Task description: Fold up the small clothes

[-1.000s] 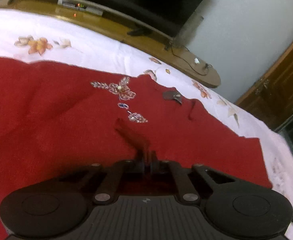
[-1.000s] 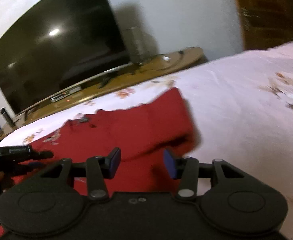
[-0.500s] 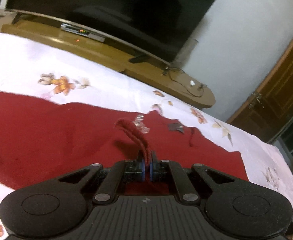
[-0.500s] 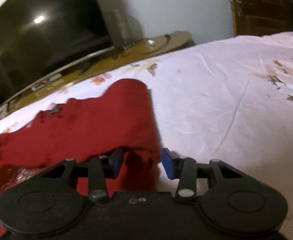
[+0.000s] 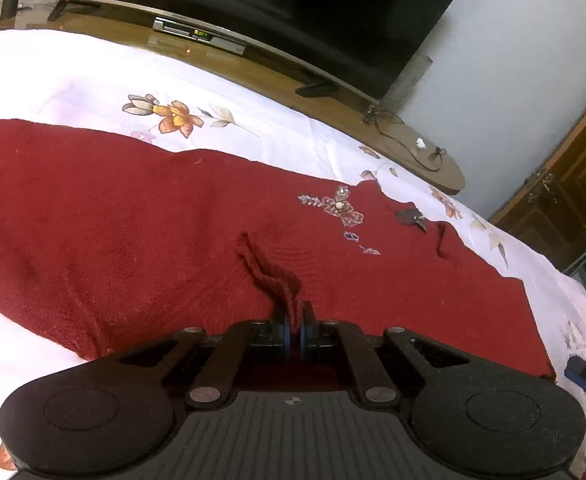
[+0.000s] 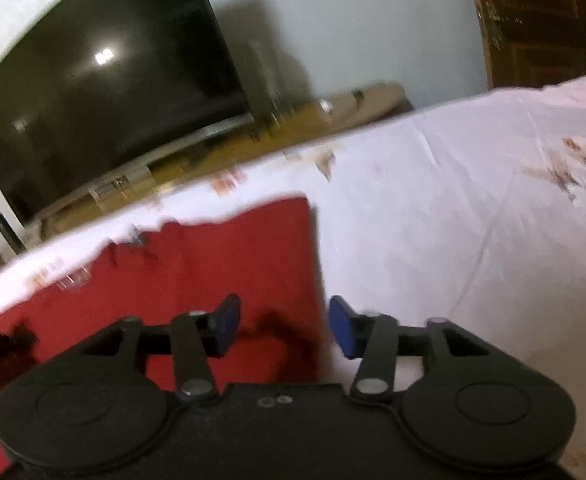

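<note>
on the bedsheet (image 5: 73, 68) the red knit garment (image 5: 113, 224) lies mostly flat, folding barely begun; the left gripper (image 5: 294, 334) pinches a raised ridge of it. the right gripper (image 6: 283, 326), jaws opening, straddles its side edge without pressing; most folds seem left.

My left gripper (image 5: 293, 334) points downward, its blue pads (image 5: 283, 336) pinched tight on a raised ridge of the red knit garment (image 5: 133, 232). My right gripper (image 6: 283, 326) angles down over the garment's right edge, jaws opening, pads (image 6: 339, 326) touching nothing.
</note>
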`<state>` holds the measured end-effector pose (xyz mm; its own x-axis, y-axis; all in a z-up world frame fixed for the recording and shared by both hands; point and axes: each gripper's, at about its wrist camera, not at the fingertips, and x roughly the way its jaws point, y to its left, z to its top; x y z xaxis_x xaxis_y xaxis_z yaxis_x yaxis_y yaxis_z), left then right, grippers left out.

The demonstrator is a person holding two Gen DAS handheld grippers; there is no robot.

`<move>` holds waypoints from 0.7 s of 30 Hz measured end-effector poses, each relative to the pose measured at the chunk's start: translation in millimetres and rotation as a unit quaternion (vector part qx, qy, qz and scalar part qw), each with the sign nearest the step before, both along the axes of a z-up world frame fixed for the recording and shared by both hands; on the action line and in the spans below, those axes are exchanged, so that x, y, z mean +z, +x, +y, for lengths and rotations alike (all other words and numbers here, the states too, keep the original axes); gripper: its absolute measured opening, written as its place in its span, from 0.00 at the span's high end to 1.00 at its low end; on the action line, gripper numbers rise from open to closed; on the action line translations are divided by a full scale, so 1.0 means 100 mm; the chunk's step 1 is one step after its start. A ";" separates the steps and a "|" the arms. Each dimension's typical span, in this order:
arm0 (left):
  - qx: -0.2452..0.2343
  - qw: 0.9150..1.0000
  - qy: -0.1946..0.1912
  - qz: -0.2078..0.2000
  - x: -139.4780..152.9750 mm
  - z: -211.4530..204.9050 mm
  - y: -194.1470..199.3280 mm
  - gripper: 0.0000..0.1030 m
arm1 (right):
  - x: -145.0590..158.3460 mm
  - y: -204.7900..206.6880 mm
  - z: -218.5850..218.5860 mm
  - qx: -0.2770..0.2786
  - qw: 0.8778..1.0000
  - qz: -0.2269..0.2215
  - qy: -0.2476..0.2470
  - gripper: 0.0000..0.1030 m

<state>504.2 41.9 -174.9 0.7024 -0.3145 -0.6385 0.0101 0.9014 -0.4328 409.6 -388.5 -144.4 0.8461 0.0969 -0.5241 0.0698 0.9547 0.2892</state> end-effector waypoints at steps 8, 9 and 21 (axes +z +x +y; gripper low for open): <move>0.003 1.000 0.021 -0.015 0.02 -0.01 -0.05 0.96 | -0.24 0.42 -0.01 0.004 0.996 0.084 -0.042 0.89; 0.003 1.000 0.024 -0.018 0.02 -0.01 -0.06 0.96 | -0.23 0.43 0.01 0.009 0.995 0.087 -0.051 0.88; 0.022 0.999 0.011 -0.037 0.00 0.06 -0.17 0.96 | -0.19 0.41 -0.08 0.027 0.996 0.080 -0.030 0.74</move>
<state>487.2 48.3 -174.4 0.7610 -0.2689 -0.5903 0.0013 0.9107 -0.4131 450.2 -396.6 -163.8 0.7463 0.1038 -0.6575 0.0584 0.9738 0.2200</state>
